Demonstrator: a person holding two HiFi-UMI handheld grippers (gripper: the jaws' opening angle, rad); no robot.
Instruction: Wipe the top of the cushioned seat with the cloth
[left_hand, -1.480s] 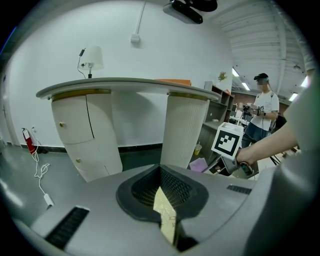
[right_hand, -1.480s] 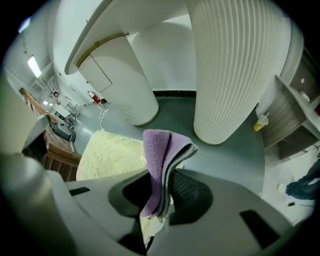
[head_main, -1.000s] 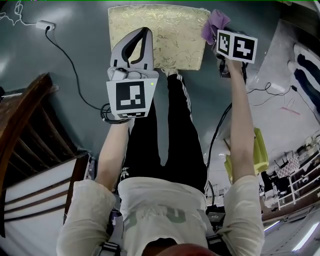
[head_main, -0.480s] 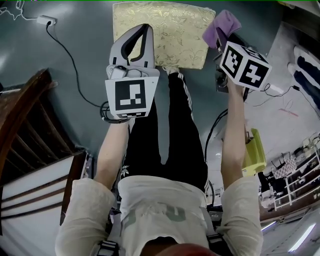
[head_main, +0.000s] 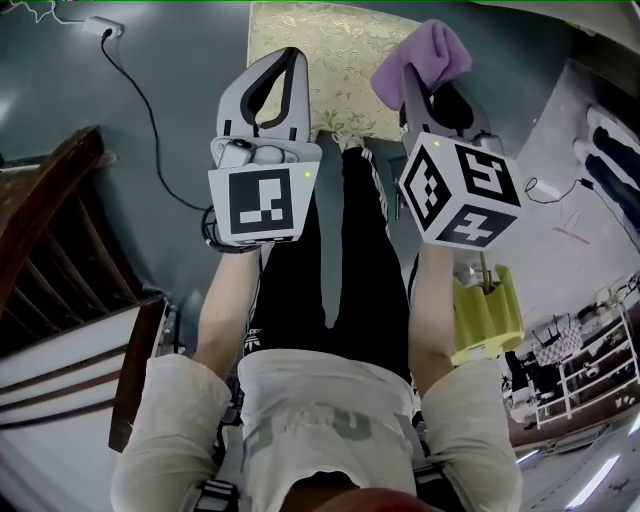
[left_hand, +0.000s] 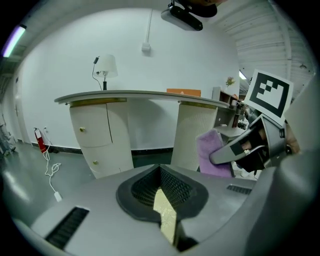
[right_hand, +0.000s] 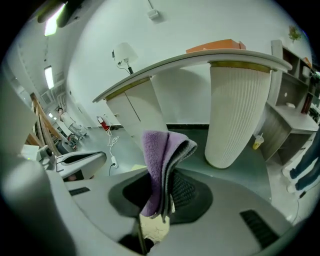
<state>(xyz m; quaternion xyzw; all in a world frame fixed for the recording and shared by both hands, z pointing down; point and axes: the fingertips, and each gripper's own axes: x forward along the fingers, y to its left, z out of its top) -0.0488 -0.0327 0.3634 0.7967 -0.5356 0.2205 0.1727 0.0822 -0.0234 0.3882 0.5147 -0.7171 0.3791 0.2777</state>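
Note:
The gold patterned cushioned seat (head_main: 340, 60) lies at the top of the head view, beyond the person's legs. My right gripper (head_main: 420, 80) is shut on a folded purple cloth (head_main: 425, 55), which it holds above the seat's right part. In the right gripper view the cloth (right_hand: 157, 160) stands up between the jaws, with a bit of the seat (right_hand: 155, 227) showing below. My left gripper (head_main: 292, 58) hovers over the seat's left part with its fingertips together and nothing in them. The left gripper view shows a gold sliver of the seat (left_hand: 165, 215) and the cloth (left_hand: 210, 152) at the right.
Dark wooden furniture (head_main: 50, 260) fills the left of the head view. A black cable (head_main: 150, 110) runs across the grey floor from a white plug. A yellow object (head_main: 485, 310) and shelving stand at the right. A curved counter (left_hand: 140, 97) on white ribbed columns (right_hand: 237, 110) is ahead.
My right gripper has swung left and turned with the cloth, from beside the seat's right edge to over the seat. The left gripper has stayed about where it was.

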